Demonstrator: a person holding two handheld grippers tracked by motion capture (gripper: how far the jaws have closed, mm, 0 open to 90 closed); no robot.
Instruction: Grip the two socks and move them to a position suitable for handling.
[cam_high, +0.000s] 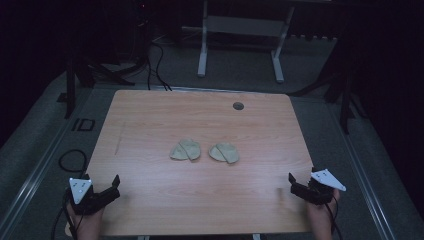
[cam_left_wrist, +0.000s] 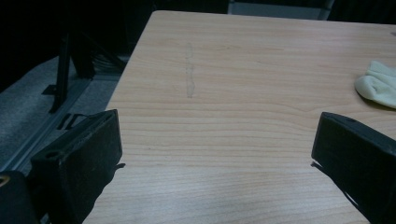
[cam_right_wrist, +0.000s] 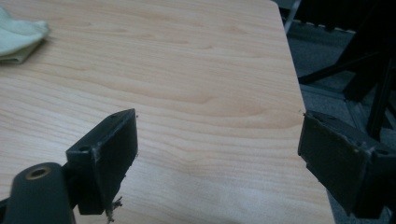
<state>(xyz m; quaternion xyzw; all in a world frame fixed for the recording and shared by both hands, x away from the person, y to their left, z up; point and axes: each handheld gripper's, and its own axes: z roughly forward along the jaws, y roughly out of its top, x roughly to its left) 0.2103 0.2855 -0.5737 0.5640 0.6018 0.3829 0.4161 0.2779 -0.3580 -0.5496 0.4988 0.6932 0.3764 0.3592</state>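
- The room around the wooden table (cam_high: 200, 125) is very dark; past the far edge little can be made out beyond the legs of a white frame (cam_high: 202, 50) and some cables on the floor.
- Two pale socks lie near the middle of the table, side by side and a little apart, well clear of both grippers.
- The left sock (cam_high: 185, 149) is folded or bunched into a rounded lump; its long axis runs roughly from the near-left toward the far-right, but toe and cuff cannot be told apart.
- The right sock (cam_high: 224, 152) is likewise a folded lump, its long axis slanting from far-left to near-right; which end is which is too small to tell.
- In the left gripper view one sock (cam_left_wrist: 378, 85) shows at the right border, cut off by the frame; in the right gripper view another sock (cam_right_wrist: 18, 35) is cut off at the top left corner.
- The left gripper (cam_high: 105, 192) sits at the near left corner of the table, held in a hand (cam_high: 87, 222) that is partly cut by the bottom border. Its jaws stand wide apart with only bare wood between them, pointing toward the middle.
- The right gripper (cam_high: 296, 184) sits at the near right corner, hand (cam_high: 320, 217) beneath it, jaws also spread wide and holding nothing, aimed inward toward the socks.
- A small dark round grommet (cam_high: 238, 106) is set in the table near the far edge, right of centre.
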